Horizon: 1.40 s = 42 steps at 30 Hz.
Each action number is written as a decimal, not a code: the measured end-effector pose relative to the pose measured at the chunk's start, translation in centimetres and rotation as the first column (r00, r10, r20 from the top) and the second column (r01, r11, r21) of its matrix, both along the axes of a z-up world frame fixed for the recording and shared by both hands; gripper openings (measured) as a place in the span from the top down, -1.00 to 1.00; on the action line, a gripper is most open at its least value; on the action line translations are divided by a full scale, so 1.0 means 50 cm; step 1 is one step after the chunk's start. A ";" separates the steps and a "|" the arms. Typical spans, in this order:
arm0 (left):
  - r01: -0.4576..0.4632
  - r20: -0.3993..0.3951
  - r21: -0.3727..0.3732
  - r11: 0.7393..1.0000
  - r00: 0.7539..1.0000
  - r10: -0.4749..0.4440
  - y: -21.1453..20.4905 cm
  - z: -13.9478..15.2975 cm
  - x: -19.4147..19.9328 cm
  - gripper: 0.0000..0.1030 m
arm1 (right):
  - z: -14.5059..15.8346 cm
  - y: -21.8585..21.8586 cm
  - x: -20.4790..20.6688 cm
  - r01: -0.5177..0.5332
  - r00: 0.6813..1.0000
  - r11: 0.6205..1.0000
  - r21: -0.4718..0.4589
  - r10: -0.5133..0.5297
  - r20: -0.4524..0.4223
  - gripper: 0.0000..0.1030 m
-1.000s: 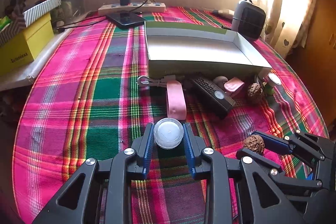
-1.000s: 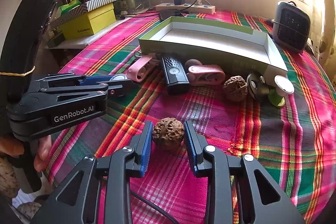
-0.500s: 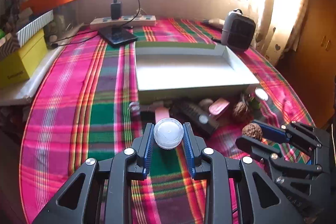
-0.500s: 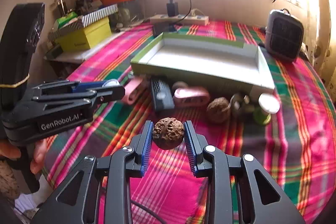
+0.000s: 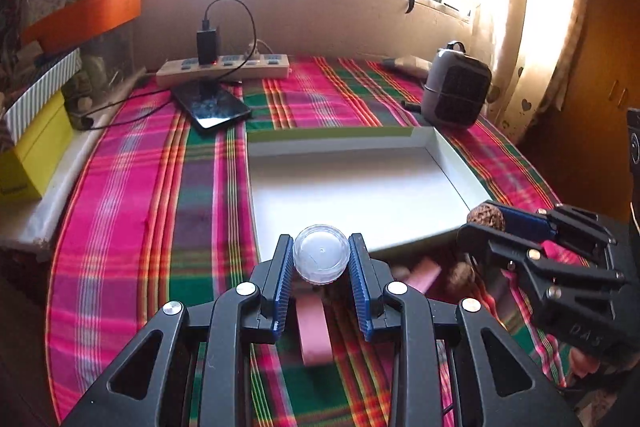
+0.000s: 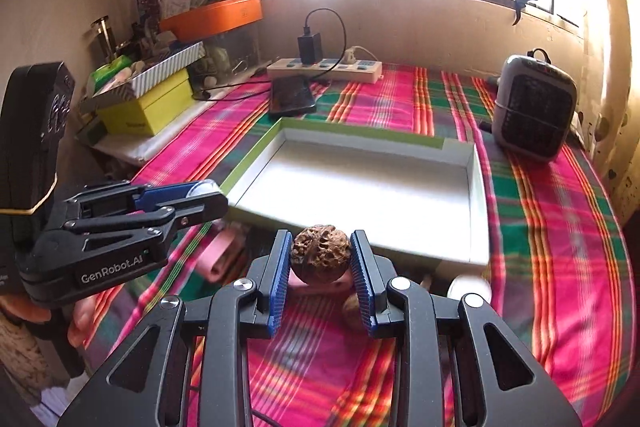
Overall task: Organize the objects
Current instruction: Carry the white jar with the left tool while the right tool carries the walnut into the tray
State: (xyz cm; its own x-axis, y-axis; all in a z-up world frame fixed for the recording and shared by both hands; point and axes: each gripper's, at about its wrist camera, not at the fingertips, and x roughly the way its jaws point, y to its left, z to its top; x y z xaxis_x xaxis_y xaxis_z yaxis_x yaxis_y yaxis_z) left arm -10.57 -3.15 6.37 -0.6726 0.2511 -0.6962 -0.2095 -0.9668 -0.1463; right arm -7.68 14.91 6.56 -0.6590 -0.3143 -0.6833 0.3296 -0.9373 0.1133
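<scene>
Tablecloth (image 5: 132, 227): pink, green, purple plaid. Tray (image 6: 256, 151): white inside, lime-green rim. Far left, yellow box (image 6: 148, 109), orange bin (image 6: 216, 15). Blue gripper pads (image 5: 282, 287).

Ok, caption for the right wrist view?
Right gripper holds a walnut near the empty white tray; left gripper alongside.

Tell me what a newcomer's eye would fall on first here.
Front and centre, the left gripper clamps a clear round jar and the right gripper clamps a walnut, both above the near edge of an empty white tray. Under everything lies a loud pink-and-green plaid cloth, with a grey heater at the tray's far right corner.
</scene>
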 end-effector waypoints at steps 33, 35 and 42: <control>0.041 0.149 -0.046 0.998 0.988 -0.034 0.032 -0.072 -0.272 0.50 | -0.084 -0.018 -0.325 0.040 0.971 0.995 0.087 -0.059 0.232 0.39; 0.043 0.159 -0.050 0.998 0.987 -0.035 0.031 -0.079 -0.276 0.50 | -0.088 -0.016 -0.330 0.052 0.970 0.994 0.093 -0.072 0.234 0.39; 0.052 0.164 -0.052 0.997 0.986 -0.043 0.039 -0.086 -0.283 0.50 | -0.099 -0.022 -0.337 0.047 0.968 0.994 0.099 -0.070 0.239 0.39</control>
